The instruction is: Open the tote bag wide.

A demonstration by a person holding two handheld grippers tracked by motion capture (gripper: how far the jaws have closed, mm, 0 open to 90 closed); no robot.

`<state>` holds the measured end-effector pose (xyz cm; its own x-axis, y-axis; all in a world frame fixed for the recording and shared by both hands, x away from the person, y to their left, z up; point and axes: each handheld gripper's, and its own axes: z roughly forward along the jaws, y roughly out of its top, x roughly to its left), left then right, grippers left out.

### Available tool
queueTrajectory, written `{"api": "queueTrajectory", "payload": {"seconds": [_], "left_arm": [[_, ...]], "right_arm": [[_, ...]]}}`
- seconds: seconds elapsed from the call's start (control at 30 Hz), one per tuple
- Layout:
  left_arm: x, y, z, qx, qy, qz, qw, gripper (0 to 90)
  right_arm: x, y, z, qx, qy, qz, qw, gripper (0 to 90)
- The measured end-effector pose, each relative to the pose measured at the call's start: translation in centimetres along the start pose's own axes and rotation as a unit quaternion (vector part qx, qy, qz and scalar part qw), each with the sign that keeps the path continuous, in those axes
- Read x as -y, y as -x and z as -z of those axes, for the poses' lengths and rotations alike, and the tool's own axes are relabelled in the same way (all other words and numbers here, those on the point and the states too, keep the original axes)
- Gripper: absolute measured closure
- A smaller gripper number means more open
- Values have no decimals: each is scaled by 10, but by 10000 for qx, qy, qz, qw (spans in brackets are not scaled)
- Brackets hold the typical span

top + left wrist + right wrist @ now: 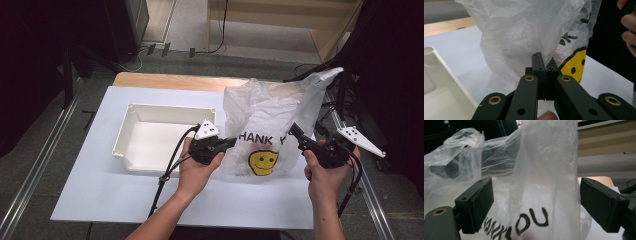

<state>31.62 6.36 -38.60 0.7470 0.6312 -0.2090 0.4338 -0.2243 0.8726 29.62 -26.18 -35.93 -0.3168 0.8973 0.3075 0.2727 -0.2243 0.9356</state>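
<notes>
While your left gripper [543, 65] clamps the left edge of the plastic bag [272, 127], its jaws pressed together on the film, the bag stands upright right of centre on the white table [90, 175]. Your right gripper [536, 203] sits at the bag's right side, jaws spread wide with film between them. White tray [131, 116] lies just left of the bag.

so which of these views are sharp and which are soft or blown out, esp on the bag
High view: evenly lit, the plastic bag and white tray readable, surroundings dark. Left gripper view: the shut jaws are crisp, the bag behind them slightly soft and bright. Right gripper view: the bag film between the open jaws is softly blurred, its lettering still legible.
</notes>
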Motion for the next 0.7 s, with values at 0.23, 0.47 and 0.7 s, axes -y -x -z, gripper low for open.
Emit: {"api": "queueTrajectory", "payload": {"seconds": [0.23, 0.47, 0.7], "left_arm": [[13, 4, -8, 91, -51, 26, 9999, 893], [17, 4, -8, 131, -107, -8, 9999, 900], [29, 1, -3, 5, -182, 93, 9998, 900]], "right_arm": [[23, 13, -11, -44, -366, -388, 9986, 335], [42, 9, -11, -258, -542, -168, 9981, 807], [49, 17, -7, -351, -605, -202, 9973, 900]]}}
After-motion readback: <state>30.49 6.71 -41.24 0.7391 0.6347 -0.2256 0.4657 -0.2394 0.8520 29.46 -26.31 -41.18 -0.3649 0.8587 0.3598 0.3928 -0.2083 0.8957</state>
